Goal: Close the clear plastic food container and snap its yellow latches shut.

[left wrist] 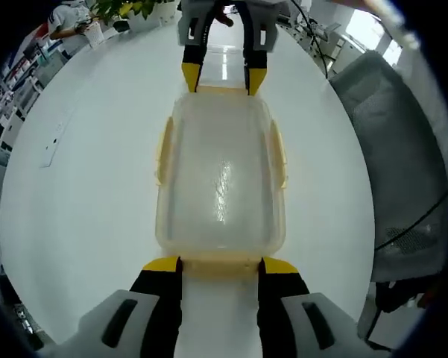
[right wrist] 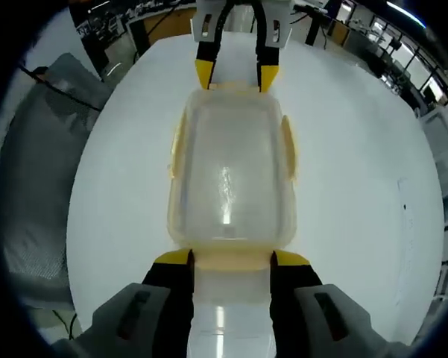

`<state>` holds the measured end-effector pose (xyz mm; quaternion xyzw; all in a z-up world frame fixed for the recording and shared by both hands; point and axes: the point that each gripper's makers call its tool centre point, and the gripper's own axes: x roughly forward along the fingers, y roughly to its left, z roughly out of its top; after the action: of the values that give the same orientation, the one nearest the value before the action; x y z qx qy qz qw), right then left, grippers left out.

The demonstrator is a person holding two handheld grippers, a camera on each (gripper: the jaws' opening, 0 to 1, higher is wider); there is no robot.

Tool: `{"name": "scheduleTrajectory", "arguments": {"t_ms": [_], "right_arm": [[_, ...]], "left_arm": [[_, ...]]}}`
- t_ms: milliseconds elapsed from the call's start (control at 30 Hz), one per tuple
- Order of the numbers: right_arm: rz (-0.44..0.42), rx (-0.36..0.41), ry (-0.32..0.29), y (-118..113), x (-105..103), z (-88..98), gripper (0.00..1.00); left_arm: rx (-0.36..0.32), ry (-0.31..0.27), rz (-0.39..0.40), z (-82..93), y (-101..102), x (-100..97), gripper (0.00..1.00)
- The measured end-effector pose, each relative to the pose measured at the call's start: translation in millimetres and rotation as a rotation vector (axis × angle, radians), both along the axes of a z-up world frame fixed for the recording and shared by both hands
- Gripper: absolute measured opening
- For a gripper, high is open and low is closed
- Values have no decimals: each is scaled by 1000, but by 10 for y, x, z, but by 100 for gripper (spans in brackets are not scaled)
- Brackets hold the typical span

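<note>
lid on clear food container (left wrist: 222, 186) mid white table (left wrist: 82, 186) | my left gripper (left wrist: 220, 262) and right gripper (right wrist: 231, 256) each spread, straddling end latches | side latches (right wrist: 289, 149) apparently unsnapped

Two handheld grippers, matching build.
Left gripper (left wrist: 219, 262) and right gripper (right wrist: 230, 257): black jaws, yellow tips, grey housings with dark slots.

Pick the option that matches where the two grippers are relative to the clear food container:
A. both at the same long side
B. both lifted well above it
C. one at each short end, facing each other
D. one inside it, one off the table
C: the left gripper sits at the near short end of the container, and the right gripper faces it at the far end, jaws open astride the yellow end latches.
</note>
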<state>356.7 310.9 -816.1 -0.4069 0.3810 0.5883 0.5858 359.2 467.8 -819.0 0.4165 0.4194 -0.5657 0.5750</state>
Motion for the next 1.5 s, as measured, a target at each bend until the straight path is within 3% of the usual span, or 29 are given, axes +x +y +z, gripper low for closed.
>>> {"name": "scheduleTrajectory", "arguments": {"t_ms": [100,500,1067,1500], "right_arm": [[32,-4,-30,-39,32,95,36],[77,51,-45,-264,-72,411,36],[20,53,-84,-1137,-53,562,36],[-27,41,-71,-1684,-27,511,36]], "left_arm": [[-59,1,57,146,-49,-17,33],[-63,-19,83,329,-273,-161,33],[-86,-60,30,449,-1150,-57,33],[-71,-46,-22,430,-1712,31,33]]}}
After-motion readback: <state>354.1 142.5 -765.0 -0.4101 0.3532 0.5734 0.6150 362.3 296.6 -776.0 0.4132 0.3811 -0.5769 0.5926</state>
